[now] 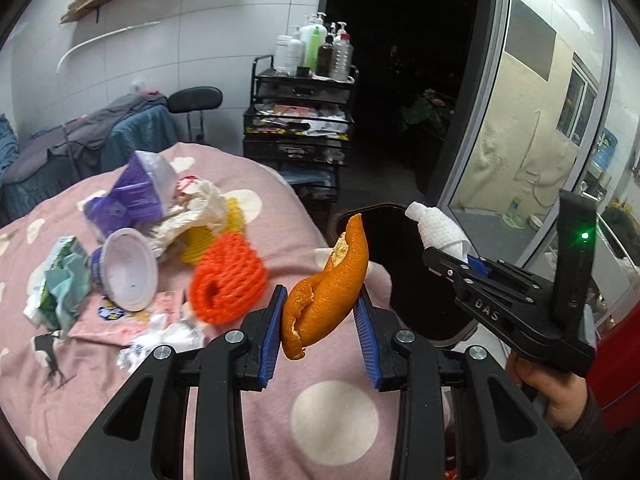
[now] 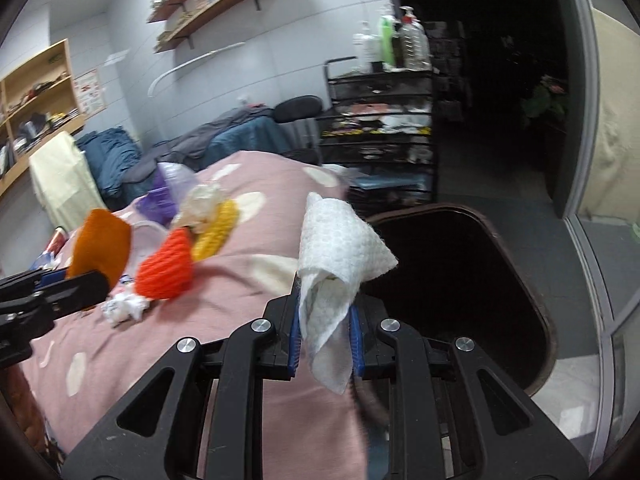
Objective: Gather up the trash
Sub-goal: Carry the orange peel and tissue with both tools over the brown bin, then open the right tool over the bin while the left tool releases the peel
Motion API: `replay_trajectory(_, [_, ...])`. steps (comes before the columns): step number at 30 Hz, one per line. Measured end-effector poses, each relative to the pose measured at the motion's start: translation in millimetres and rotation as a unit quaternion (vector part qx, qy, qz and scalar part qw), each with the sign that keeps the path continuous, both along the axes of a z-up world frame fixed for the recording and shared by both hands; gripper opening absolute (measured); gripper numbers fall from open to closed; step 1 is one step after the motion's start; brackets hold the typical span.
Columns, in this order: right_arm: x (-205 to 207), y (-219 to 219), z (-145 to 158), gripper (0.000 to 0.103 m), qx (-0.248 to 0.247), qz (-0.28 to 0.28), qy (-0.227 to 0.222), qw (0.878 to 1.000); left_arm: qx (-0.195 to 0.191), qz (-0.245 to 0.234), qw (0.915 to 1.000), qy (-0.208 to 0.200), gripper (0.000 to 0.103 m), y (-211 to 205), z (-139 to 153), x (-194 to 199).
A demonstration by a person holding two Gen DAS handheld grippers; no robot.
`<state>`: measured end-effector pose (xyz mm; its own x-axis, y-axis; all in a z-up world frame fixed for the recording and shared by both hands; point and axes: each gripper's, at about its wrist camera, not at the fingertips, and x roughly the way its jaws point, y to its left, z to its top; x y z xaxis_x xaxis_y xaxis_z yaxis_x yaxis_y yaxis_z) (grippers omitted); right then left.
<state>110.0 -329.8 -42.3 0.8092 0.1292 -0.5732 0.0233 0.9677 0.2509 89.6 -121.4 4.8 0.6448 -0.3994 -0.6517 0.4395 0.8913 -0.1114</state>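
My left gripper (image 1: 322, 312) is shut on an orange peel (image 1: 326, 292) and holds it above the pink spotted blanket's (image 1: 332, 412) right edge. My right gripper (image 2: 325, 320) is shut on a white paper towel (image 2: 340, 256), next to the dark trash bin (image 2: 548, 336); it shows in the left wrist view (image 1: 448, 260) over the bin (image 1: 444, 328). On the blanket lie an orange foam net (image 1: 228, 284), a yellow foam net (image 1: 200, 240), a white cup (image 1: 124, 272), a purple bag (image 1: 132, 196), crumpled paper (image 1: 168, 340) and a green carton (image 1: 56, 284).
A black trolley (image 1: 300, 120) with bottles stands beyond the blanket. A glass door (image 1: 540, 120) is on the right. A bed with blue and grey covers (image 1: 80, 140) lies behind on the left. Wall shelves (image 2: 216, 4) hang above.
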Motion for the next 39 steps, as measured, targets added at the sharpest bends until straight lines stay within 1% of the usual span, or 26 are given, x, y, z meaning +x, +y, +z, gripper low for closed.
replay_trajectory(3, [14.5,-20.5,-12.1,0.021,0.009,-0.024,0.018,1.000,0.004,-0.003,1.0000,0.007,0.034,-13.4,-3.4,10.5])
replay_trajectory(7, [34.7,-37.3,-28.9,0.021,0.005,-0.043,0.042,0.998,0.007,-0.004,0.9996,0.026,0.035,-28.9,-12.4,26.4])
replay_trajectory(10, [49.2,-44.0,-38.6,0.021,0.007,-0.050,0.059,0.997,0.009,-0.006,0.9988,0.047,0.035,-35.4,-21.4,35.6])
replay_trajectory(13, [58.4,-45.8,-49.4,0.021,-0.002,-0.060,0.076,0.995,0.012,-0.010,0.9980,0.062,0.035,-41.7,-30.0,39.4])
replay_trajectory(15, [64.3,-48.9,-60.2,0.023,0.002,-0.059,0.099,0.993,0.018,-0.013,0.9975,0.068,0.035,-45.6,-34.7,40.6])
replay_trajectory(16, [63.3,-50.6,-63.8,0.027,0.006,-0.061,0.104,0.993,0.021,-0.015,0.9973,0.069,0.035,-47.6,-36.1,40.7])
replay_trajectory(17, [62.1,-53.1,-66.9,0.040,0.014,-0.065,0.108,0.992,0.024,-0.017,0.9972,0.069,0.035,-49.2,-37.1,41.5])
replay_trajectory(18, [59.6,-54.7,-67.9,0.048,0.020,-0.070,0.108,0.992,0.026,-0.020,0.9970,0.070,0.035,-51.2,-38.0,41.9])
replay_trajectory(19, [55.9,-56.2,-67.3,0.063,0.025,-0.074,0.104,0.992,0.027,-0.022,0.9969,0.071,0.035,-53.3,-38.6,43.8])
replay_trajectory(20, [49.9,-56.9,-65.4,0.068,0.025,-0.082,0.096,0.992,0.027,-0.025,0.9967,0.072,0.035,-55.0,-38.9,44.4])
replay_trajectory(22, [42.9,-58.8,-62.0,0.069,0.022,-0.090,0.089,0.992,0.028,-0.030,0.9963,0.076,0.035,-60.6,-39.9,46.5])
replay_trajectory(25, [26.4,-63.2,-55.7,0.076,0.020,-0.109,0.078,0.991,0.031,-0.044,0.9954,0.080,0.035,-72.7,-40.9,49.4])
replay_trajectory(29, [3.6,-77.9,-52.0,0.081,0.012,-0.146,0.071,0.987,0.036,-0.065,0.9938,0.082,0.035,-96.8,-41.9,51.0])
replay_trajectory(33, [-19.9,-96.3,-51.8,0.081,0.018,-0.182,0.075,0.980,0.046,-0.084,0.9913,0.091,0.035,-122.8,-47.2,54.8])
replay_trajectory(35, [-32.2,-104.2,-52.4,0.081,0.022,-0.195,0.076,0.978,0.055,-0.091,0.9900,0.093,0.035,-135.6,-51.7,56.2])
replay_trajectory(39, [-47.0,-113.1,-52.2,0.081,0.020,-0.208,0.077,0.975,0.067,-0.107,0.9858,0.110,0.035,-160.3,-62.7,59.4])
